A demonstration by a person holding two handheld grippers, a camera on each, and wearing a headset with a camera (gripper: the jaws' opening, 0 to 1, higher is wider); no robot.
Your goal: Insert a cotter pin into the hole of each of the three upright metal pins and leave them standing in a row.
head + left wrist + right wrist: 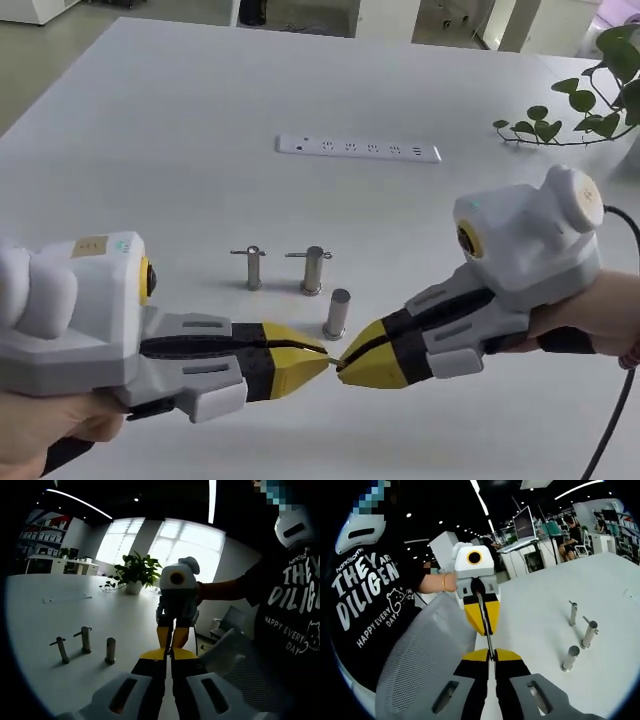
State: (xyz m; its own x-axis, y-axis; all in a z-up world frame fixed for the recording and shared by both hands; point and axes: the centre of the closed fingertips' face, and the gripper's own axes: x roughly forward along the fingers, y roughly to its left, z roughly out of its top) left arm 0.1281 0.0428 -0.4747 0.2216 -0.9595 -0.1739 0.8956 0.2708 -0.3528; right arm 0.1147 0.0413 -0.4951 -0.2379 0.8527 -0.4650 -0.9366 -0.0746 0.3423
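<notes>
Three upright metal pins stand on the white table (150,150). The far-left pin (253,268) and the middle pin (314,270) each carry a cotter pin through the top. The nearest pin (337,313) is bare. In front of it my left gripper (326,360) and right gripper (343,368) meet tip to tip, both shut on a thin cotter pin (490,645) that spans the small gap between them. The left gripper view has the bare pin (110,650) left of my jaws, and the right gripper view has that bare pin (569,658) on the right.
A white power strip (358,148) lies farther back on the table. A potted plant (590,100) trails in at the far right edge. A grey mesh chair back (420,665) sits close to the person's body. A cable (618,400) hangs from the right gripper.
</notes>
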